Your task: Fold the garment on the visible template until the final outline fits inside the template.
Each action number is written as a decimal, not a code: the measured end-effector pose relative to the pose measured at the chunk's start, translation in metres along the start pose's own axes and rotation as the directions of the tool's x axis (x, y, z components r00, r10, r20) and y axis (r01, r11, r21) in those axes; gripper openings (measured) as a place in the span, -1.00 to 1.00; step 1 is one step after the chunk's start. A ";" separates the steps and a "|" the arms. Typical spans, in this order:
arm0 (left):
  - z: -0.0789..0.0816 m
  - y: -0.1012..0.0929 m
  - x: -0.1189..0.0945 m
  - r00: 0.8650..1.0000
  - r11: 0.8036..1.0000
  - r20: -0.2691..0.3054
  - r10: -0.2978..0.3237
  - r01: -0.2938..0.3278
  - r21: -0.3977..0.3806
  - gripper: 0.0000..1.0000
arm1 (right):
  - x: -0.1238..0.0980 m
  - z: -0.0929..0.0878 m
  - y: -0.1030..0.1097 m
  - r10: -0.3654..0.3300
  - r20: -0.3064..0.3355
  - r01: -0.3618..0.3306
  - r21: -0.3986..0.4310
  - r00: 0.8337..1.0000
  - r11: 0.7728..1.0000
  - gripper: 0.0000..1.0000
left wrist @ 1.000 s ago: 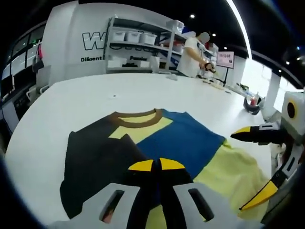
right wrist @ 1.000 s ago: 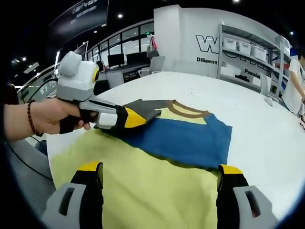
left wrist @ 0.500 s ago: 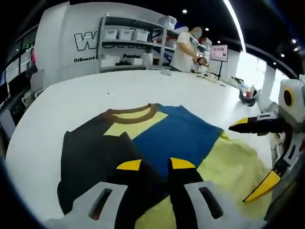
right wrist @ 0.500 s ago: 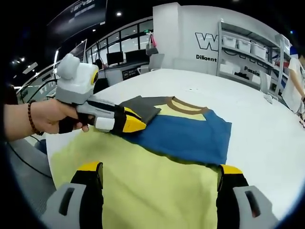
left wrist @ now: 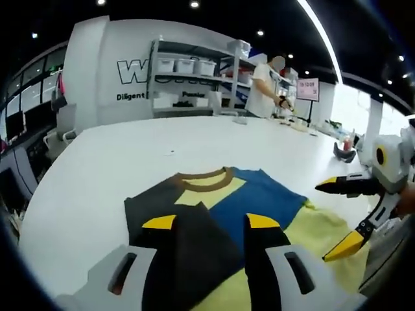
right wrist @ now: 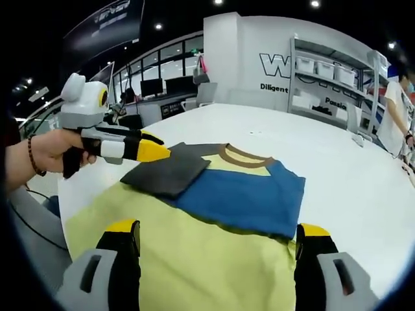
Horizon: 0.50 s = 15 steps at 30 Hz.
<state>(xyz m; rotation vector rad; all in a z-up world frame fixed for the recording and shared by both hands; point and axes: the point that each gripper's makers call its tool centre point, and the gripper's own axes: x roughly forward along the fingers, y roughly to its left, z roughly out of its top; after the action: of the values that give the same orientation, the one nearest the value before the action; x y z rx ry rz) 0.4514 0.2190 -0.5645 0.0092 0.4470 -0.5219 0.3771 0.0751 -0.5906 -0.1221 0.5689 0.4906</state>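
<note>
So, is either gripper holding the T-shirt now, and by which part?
Nothing is held. The left gripper is open above the T-shirt, and the right gripper is open too.

In the left gripper view the near hem of the garment (left wrist: 214, 214) is hidden behind the left gripper (left wrist: 211, 223). In the right gripper view its yellow near part runs off the bottom edge. Small wall lettering (right wrist: 275, 87) is cut off by shelving (right wrist: 337, 78).
</note>
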 end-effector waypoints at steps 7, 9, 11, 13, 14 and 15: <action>-0.009 0.023 -0.011 0.998 0.996 -0.010 0.066 -0.066 -0.056 -0.15 | 0.002 0.000 0.002 0.003 -0.009 -0.004 -0.020 1.000 1.000 0.98; -0.013 0.030 -0.014 0.997 0.994 -0.015 0.081 -0.081 -0.071 -0.14 | 0.002 0.001 0.002 0.007 -0.005 -0.007 -0.017 1.000 1.000 0.98; -0.018 0.033 -0.016 0.996 0.994 -0.022 0.084 -0.085 -0.069 -0.12 | 0.002 0.002 0.002 0.008 0.000 -0.008 -0.016 1.000 1.000 0.98; -0.022 0.039 -0.019 0.993 0.990 -0.031 0.112 -0.114 -0.084 -0.12 | 0.002 0.001 0.003 0.009 -0.006 -0.009 -0.019 1.000 1.000 0.98; -0.023 0.041 -0.020 0.992 0.988 -0.032 0.119 -0.122 -0.093 -0.12 | 0.002 0.001 0.003 0.008 -0.006 -0.008 -0.019 1.000 1.000 0.98; -0.025 0.044 -0.021 0.991 0.986 -0.034 0.130 -0.133 -0.102 -0.11 | 0.002 0.002 0.002 0.006 -0.004 -0.006 -0.019 1.000 1.000 0.98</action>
<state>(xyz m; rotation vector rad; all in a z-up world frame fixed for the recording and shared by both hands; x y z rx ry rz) 0.4458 0.2708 -0.5830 -0.0539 0.4966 -0.3686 0.3780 0.0780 -0.5901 -0.1394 0.5688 0.5014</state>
